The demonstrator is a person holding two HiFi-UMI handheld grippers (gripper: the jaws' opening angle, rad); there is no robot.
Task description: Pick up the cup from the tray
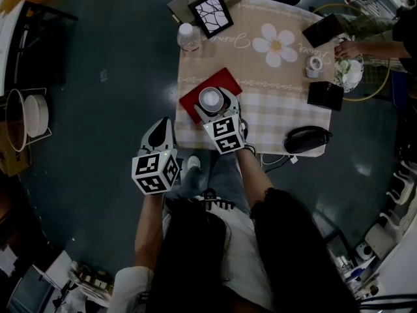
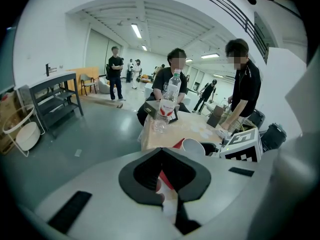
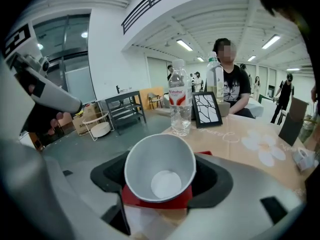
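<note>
The table point(image 1: 273, 103) is straight ahead, at 12 o'clock. The tray point(image 1: 225, 80) lies on the table's left side, at about 9 o'clock. The cup point(image 1: 211, 100) stands on the tray, between the jaws of the right gripper point(image 1: 215, 103). The bottle point(image 1: 188, 38) is at 11 o'clock from the tray. The frame point(image 1: 210, 13) is at 1 o'clock from the bottle. The left gripper point(image 1: 162, 125) is off the table, at 8 o'clock from the cup.

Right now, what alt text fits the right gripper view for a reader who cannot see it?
A white paper cup stands on a red tray between the jaws of the right tongs. Behind it, a water bottle and framed picture stand on the table.
</note>
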